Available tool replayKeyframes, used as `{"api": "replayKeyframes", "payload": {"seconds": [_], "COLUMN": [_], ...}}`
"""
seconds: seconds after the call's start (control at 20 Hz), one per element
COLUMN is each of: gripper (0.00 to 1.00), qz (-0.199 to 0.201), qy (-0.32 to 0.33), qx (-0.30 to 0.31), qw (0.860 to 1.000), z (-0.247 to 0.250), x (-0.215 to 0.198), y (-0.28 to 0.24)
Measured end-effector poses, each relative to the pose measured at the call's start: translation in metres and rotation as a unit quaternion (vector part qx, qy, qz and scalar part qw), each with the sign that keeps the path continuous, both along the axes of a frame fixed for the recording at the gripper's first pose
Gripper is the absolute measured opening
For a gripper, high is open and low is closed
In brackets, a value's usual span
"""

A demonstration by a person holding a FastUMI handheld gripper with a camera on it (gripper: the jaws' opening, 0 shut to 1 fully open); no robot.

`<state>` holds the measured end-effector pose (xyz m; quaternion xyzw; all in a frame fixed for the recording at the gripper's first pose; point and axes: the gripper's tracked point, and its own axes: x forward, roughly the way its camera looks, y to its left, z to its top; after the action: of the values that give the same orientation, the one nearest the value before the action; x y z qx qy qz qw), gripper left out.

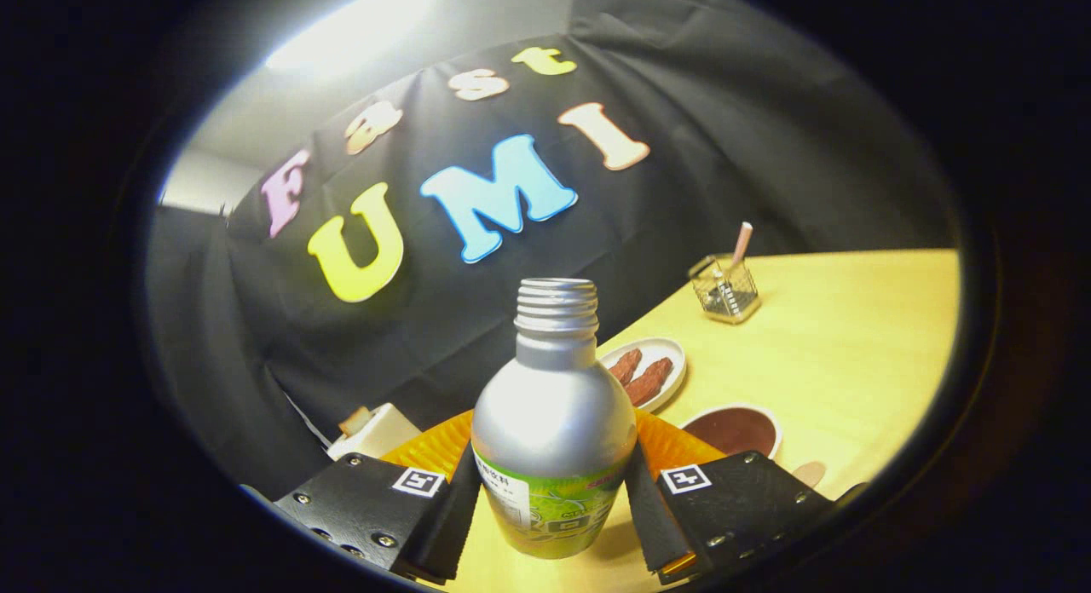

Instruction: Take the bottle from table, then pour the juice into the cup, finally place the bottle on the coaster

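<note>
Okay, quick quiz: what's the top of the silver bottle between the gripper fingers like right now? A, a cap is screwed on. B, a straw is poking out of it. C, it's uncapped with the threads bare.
C: the bottle, held between the fingers of the gripper, shows bare screw threads at its neck with no cap.

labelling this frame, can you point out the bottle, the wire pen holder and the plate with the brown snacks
bottle (552, 423): gripper view, silver shoulder, held between the fingers
wire pen holder (726, 293): gripper view, mesh front wall
plate (667, 348): gripper view, bare white rim beside the snacks
</note>
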<state>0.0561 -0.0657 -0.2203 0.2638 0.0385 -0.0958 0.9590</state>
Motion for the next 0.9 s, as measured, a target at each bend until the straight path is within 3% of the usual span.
{"api": "replayKeyframes", "payload": {"seconds": [0.1,0.35,0.55,0.9], "gripper": [0.77,0.77,0.78,0.78], "qz": [-0.020,-0.053,-0.015,0.024], "qy": [0.020,0.024,-0.008,-0.004], "qx": [-0.077,-0.244,-0.250,-0.253], "qw": [0.997,0.968,0.968,0.967], "z": [0.005,0.027,0.031,-0.005], "x": [-0.004,-0.009,0.008,0.049], "y": [-0.004,0.006,0.040,0.055]}}
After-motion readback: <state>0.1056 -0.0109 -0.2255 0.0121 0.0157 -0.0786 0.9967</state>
